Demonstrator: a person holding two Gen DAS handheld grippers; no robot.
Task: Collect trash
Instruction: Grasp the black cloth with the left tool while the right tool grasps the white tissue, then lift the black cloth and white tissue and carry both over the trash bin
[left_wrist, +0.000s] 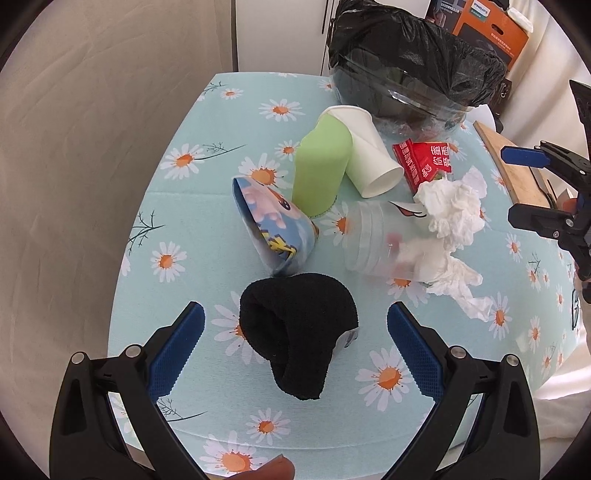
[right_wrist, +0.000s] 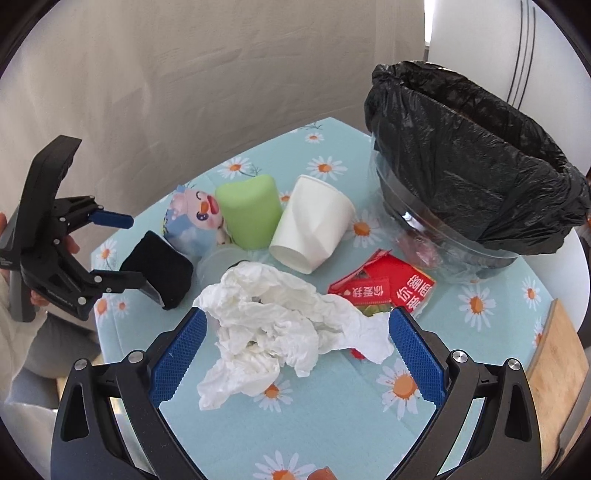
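Task barely begun: left gripper and right gripper both spread wide, empty; tissue, cups, wrapper uncollected on table, bin at 2 o'clock.

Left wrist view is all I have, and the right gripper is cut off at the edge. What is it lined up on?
Observer: The right gripper is open, with its fingers on either side of the crumpled tissue, not closed on it.
Operator: What is printed on the blue cup's far side?
Observer: The blue cup shows a pink cartoon pig face there.
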